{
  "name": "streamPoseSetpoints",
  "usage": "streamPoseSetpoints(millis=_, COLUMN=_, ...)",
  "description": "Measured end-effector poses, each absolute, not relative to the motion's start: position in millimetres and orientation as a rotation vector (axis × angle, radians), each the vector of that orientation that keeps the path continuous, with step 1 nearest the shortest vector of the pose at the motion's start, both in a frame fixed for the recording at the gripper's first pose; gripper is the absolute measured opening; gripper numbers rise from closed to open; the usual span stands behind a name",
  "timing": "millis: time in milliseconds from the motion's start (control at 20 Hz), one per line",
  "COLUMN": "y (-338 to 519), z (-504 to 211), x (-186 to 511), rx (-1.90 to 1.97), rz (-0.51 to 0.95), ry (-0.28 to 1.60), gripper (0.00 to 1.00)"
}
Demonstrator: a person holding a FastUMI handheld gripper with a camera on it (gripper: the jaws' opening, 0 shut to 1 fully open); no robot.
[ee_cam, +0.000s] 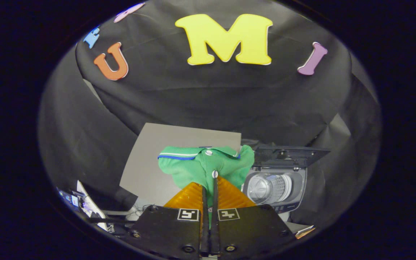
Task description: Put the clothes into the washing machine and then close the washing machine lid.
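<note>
Pinching a green polo shirt (208, 169) between its two fingers, the gripper (209, 186) is holding the garment up in the air, clear of the surface below. The fingers are standing almost together, with only a thin fold of the cloth between them, near a white button on the placket. The collar, with its blue and white trim, is spreading out just beyond the fingertips, and the rest of the shirt is hanging bunched around them.

The small washing machine (278, 187) is sitting just beside the shirt, off to the right of the fingers and a little beyond them. Its lid (291, 156) is standing open, tilted back, and the pale ribbed drum (267, 187) is showing through the top opening. A grey board (150, 159) is leaning against the booth wall behind the shirt, with some cables and loose items lying near its lower left corner.

The step in hand appears to be the carry: the shirt is gripped and lifted but not yet over the drum. The next move is likely calling for a shift to the right until the hanging cloth is above the opening, then a lowering and a release, so that no sleeve is draping over the machine's rim. The lid is waiting to be shut afterwards.
</note>
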State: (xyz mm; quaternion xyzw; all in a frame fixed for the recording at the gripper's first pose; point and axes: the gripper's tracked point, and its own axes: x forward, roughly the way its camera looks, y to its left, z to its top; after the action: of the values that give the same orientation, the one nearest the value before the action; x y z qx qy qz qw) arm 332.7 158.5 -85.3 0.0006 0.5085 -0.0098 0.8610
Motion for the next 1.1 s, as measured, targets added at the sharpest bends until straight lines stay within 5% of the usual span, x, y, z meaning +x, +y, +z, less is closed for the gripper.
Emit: streamPoseSetpoints(millis=1100, y=-42.2, z=-77.0, x=243.9, rx=0.168, rz=-0.352, ry=0.987, gripper=0.06)
